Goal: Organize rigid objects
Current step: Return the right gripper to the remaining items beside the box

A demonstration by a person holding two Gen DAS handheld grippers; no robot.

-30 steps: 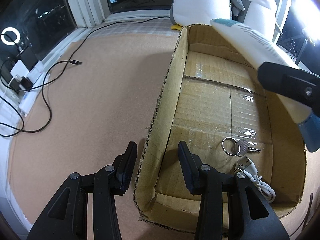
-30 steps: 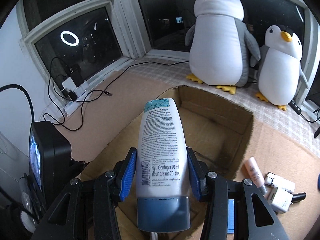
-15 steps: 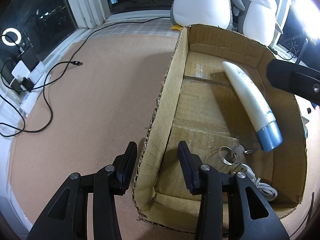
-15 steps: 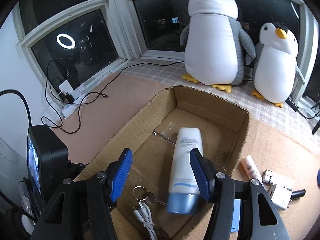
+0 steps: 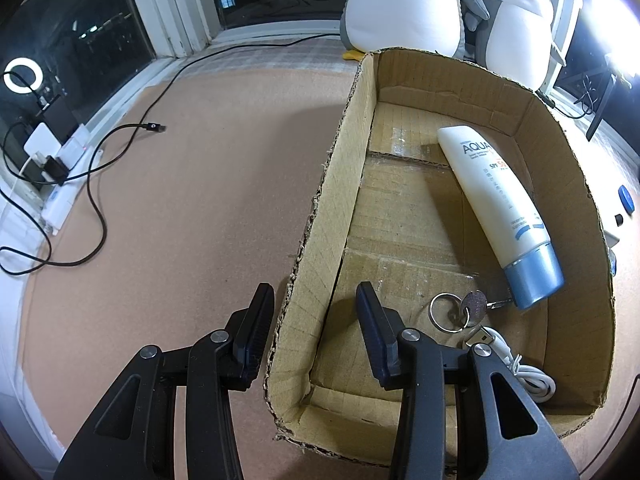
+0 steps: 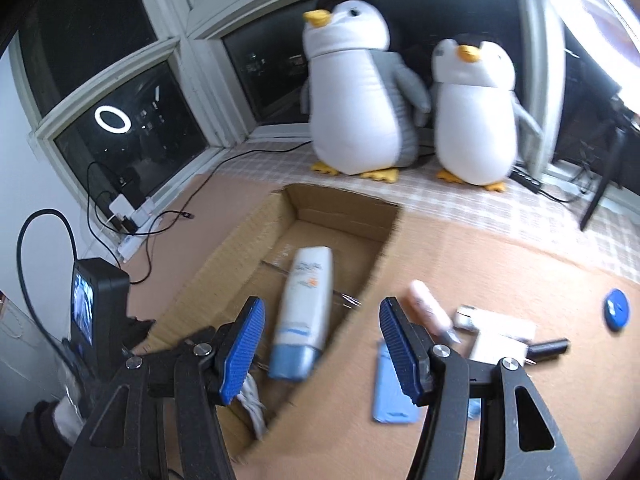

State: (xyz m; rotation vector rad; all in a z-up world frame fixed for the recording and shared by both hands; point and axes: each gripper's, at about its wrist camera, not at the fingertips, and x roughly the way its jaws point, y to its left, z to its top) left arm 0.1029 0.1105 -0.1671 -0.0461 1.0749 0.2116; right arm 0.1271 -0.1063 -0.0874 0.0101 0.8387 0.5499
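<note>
Partly blurred: sunscreen tube (image 6: 303, 312) past wide, empty right gripper (image 6: 322, 344); left gripper (image 5: 315, 328) clamped astride cardboard box wall (image 5: 320, 216), white cable (image 5: 516, 368) half-hidden.

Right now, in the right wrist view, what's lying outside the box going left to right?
Blue flat case → pink tube → white adapter → small black cylinder → blue round lid.

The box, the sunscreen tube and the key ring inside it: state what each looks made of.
Box: corrugated cardboard, matte brown, with ragged cut edges and taped floor flaps.
Sunscreen tube: probably soft plastic, smooth white with printed text; its blue cap has a slight metallic sheen.
Key ring: looks like metal, silvery and reflective, with a key on it.
</note>
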